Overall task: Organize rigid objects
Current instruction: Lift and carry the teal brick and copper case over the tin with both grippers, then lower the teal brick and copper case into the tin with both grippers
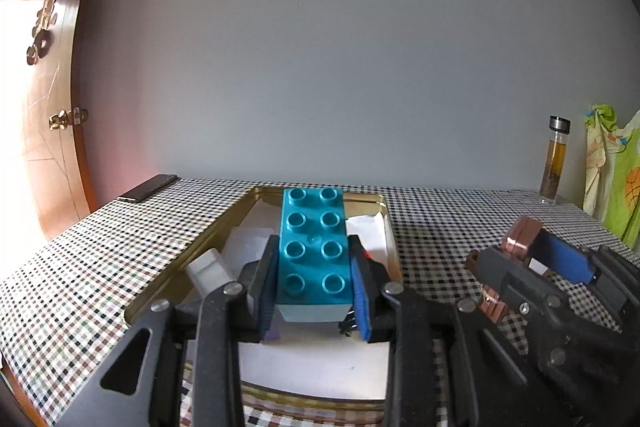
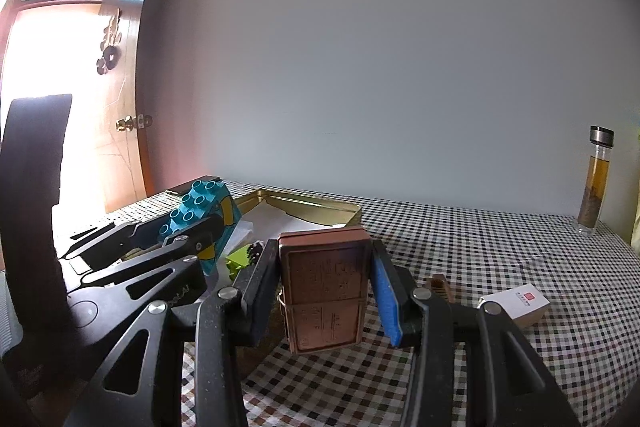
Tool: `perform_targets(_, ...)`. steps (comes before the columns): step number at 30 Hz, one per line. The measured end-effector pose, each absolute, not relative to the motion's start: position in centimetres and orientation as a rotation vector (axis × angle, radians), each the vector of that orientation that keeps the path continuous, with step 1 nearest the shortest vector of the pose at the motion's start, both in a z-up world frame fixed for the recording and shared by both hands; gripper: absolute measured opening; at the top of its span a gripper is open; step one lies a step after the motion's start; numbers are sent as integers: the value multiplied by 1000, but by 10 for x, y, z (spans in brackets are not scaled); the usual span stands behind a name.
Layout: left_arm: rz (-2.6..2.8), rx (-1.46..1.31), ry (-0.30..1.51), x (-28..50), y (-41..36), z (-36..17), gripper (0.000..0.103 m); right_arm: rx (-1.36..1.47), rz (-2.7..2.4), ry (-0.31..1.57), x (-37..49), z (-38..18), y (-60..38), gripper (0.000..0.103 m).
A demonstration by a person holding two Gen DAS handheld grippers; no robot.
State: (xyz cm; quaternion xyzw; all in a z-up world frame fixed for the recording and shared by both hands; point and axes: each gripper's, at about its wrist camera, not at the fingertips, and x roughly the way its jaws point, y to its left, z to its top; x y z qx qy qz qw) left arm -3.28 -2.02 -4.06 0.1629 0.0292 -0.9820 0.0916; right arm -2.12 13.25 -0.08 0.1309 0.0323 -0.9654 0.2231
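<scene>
Grey wall, wooden door, perhaps ajar

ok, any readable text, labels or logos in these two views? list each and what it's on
Nothing reads cleanly.
Copper tin in the right gripper: embossed lettering and panels, too blurred to read.
Small white box on the checked cloth: red square logo with tiny print, too small.
Left gripper arm: pale printed letters, partly hidden, unreadable.
Teal brick: no text.

Daylight floods in through the doorway at nine o'clock, blown out to white glare. The wall is evenly, softly lit. Fisheye bends the edges; corners vignette black. Focus is sharp centrally.
</scene>
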Motion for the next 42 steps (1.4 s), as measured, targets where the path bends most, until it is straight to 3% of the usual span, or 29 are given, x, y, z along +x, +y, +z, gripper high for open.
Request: perform_targets(42,-2808,526,136,-29,-81,-45,31,380,-2565,119,-26,0,83,47)
